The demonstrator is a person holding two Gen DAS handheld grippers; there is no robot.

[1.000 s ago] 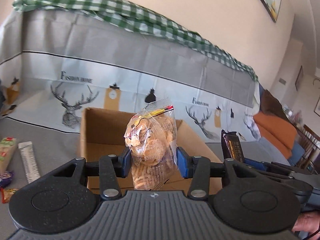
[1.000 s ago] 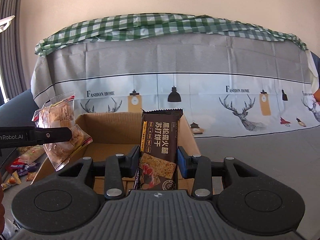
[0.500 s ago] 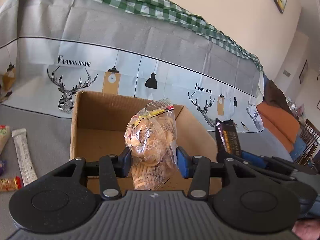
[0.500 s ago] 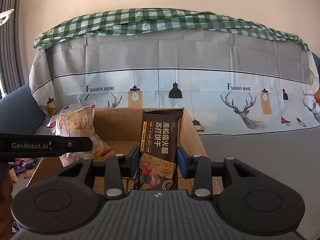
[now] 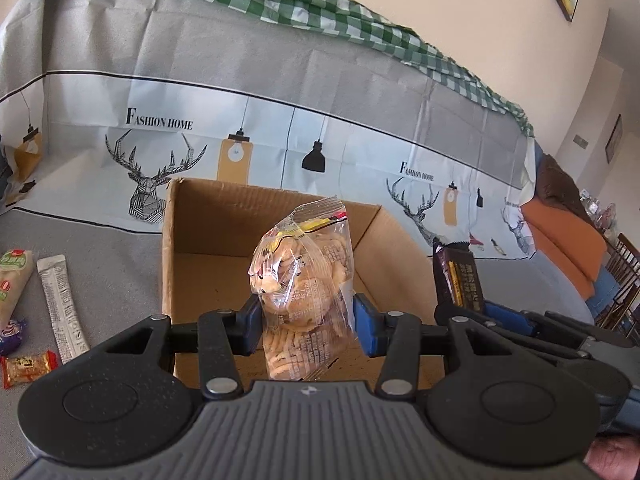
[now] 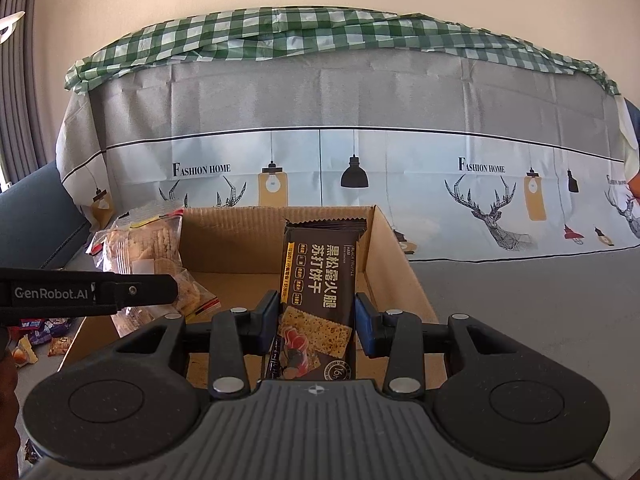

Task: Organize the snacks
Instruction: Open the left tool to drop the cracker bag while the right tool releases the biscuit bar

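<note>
My left gripper [image 5: 307,322] is shut on a clear bag of biscuits [image 5: 304,280] and holds it upright over the open cardboard box [image 5: 208,216]. My right gripper [image 6: 316,322] is shut on a dark brown cracker packet [image 6: 320,280], upright over the same box [image 6: 404,276]. In the right wrist view the biscuit bag [image 6: 148,248] hangs over the box's left wall. In the left wrist view the cracker packet [image 5: 460,276] stands at the box's right side.
Loose snacks lie on the grey cover left of the box: a white stick sachet [image 5: 62,304], a green-labelled packet [image 5: 12,280], small wrapped sweets [image 5: 28,366]. More sweets [image 6: 40,336] show in the right wrist view. A draped sofa back [image 6: 360,120] rises behind the box.
Both grippers have moved forward and lower over the box with their snacks. The biscuit bag has shifted from outside the box's left wall toward its inside.
</note>
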